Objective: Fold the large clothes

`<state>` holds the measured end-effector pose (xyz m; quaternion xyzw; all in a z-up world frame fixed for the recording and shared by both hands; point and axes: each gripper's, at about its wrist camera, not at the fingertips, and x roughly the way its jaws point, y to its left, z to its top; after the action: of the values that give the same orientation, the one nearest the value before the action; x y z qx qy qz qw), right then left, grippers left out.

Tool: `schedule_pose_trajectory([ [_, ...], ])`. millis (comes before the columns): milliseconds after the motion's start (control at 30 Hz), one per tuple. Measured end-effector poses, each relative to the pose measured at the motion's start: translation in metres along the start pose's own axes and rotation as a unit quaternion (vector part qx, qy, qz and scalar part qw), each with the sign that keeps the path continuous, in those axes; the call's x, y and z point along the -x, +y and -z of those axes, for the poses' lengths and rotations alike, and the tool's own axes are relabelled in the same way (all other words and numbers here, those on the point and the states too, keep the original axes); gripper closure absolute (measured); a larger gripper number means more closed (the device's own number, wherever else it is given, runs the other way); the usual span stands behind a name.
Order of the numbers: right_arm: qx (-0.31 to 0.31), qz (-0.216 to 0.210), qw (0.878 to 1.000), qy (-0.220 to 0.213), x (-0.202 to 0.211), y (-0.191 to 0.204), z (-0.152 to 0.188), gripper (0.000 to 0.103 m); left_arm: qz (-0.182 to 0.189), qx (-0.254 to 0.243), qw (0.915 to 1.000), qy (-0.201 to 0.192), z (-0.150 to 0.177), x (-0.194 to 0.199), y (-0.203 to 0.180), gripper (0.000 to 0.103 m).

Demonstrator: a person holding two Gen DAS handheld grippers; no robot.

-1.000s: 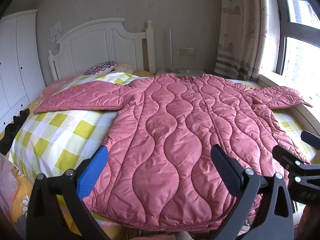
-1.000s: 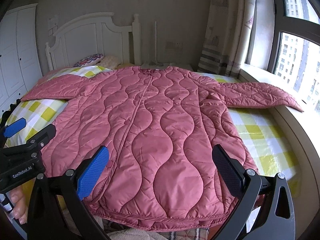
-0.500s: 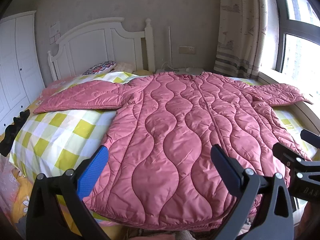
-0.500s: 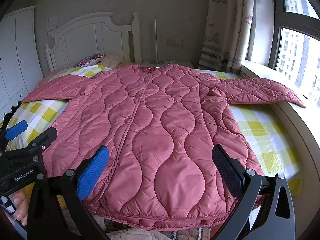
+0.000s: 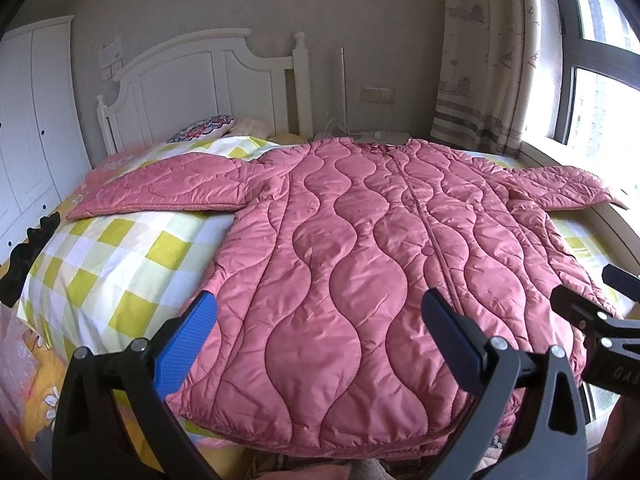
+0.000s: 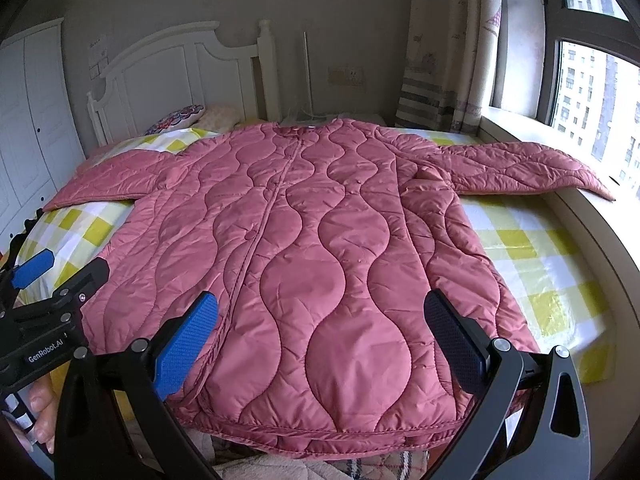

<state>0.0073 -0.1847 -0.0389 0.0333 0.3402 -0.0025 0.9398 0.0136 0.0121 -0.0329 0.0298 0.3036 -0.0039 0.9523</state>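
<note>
Broadly, a pink quilted coat [image 5: 360, 264] lay spread flat, front side up, on a bed [image 5: 120, 264] covered with a yellow-and-white checked sheet. Its collar pointed toward the white headboard [image 5: 200, 76] and its hem lay at the near edge of the bed. One sleeve [image 5: 168, 188] stretched out across the sheet toward the wardrobe side, while the other sleeve [image 6: 520, 168] reached out to the windowsill [image 6: 592, 224], with its cuff resting on the ledge. A patterned pillow [image 5: 204, 132] sat against the headboard, apart from the coat.

The left tool [image 5: 320, 340] hung above the hem on the left half of the coat, its blue-padded fingers spread wide and holding nothing. The right tool [image 6: 322, 340] hung above the hem on the right half, its fingers likewise wide apart and empty. Neither tool touched the fabric. From the right wrist view, the left tool appeared at the lower left edge, just beside the coat's side seam, with the person's fingers [image 6: 40, 412] wrapped below it.
</note>
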Motion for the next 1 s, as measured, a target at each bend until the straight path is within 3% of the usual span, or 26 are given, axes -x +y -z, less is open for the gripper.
schedule_pose_trajectory([
  [533, -0.018, 0.002, 1.0, 0.011, -0.009, -0.014, 0.003, 0.004, 0.0, -0.013, 0.9998, 0.013, 0.004, -0.004, -0.007, 0.002],
  [833, -0.013, 0.012, 0.999, 0.038, -0.031, -0.013, 0.008, 0.004, 0.001, -0.002, 0.9988, 0.049, 0.008, -0.032, 0.0, 0.002],
  [1000, -0.009, 0.033, 0.998, 0.045, -0.043, -0.021, 0.009, 0.004, -0.001, -0.025, 0.9978, 0.061, -0.004, -0.05, -0.004, 0.002],
])
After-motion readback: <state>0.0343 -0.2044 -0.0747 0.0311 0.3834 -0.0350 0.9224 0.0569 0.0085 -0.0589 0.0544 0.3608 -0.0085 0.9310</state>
